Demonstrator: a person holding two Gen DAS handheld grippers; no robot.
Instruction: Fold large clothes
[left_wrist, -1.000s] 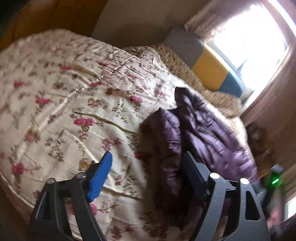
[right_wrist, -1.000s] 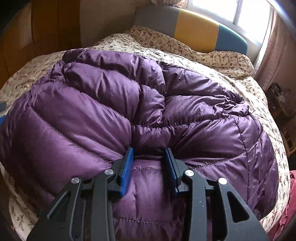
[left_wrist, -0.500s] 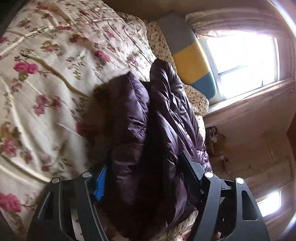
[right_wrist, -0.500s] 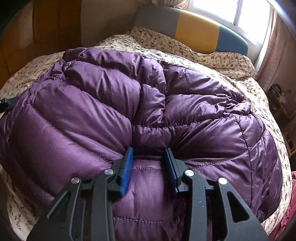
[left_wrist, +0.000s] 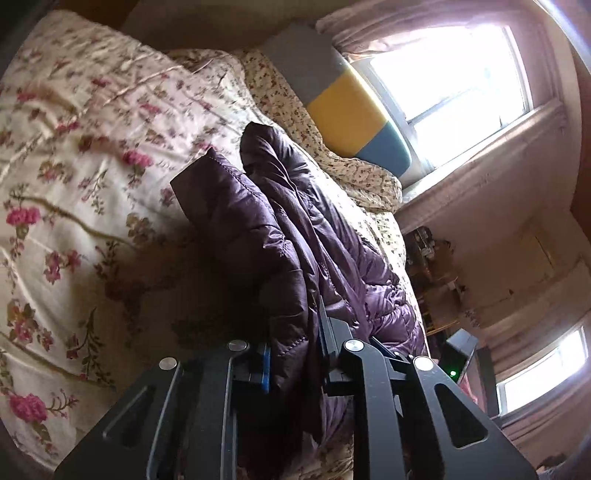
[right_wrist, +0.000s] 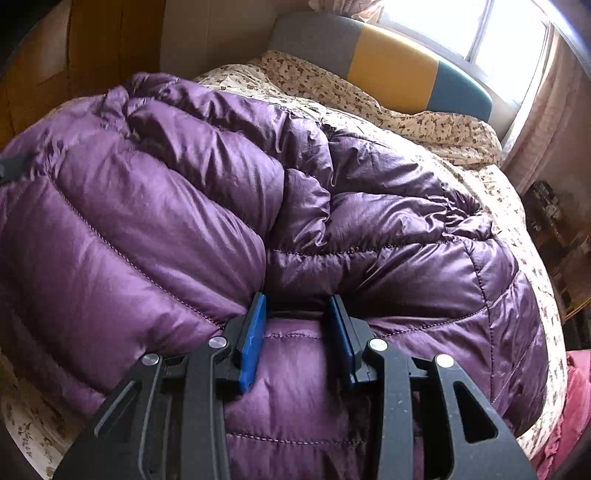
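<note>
A purple quilted down jacket (right_wrist: 184, 221) lies bunched on a floral bedspread (left_wrist: 74, 166). In the left wrist view the jacket (left_wrist: 280, 229) runs away from me as a narrow ridge. My left gripper (left_wrist: 293, 350) is closing on its near edge, with a thick fold of the fabric squeezed between the blue pads. In the right wrist view my right gripper (right_wrist: 297, 328) is shut on a puffed fold at the jacket's near hem, the blue pads pressing into it from both sides.
A grey, yellow and teal headboard (right_wrist: 388, 70) stands at the far end of the bed under a bright window (left_wrist: 454, 77). A small-flowered pillow (right_wrist: 388, 107) lies before it. Cluttered shelves (left_wrist: 428, 266) stand beside the bed. Red cloth (right_wrist: 569, 406) shows at the right.
The left gripper swung from the bare bedspread over to the jacket's edge and its jaws narrowed around a fold there. The right gripper kept its hold without moving.
</note>
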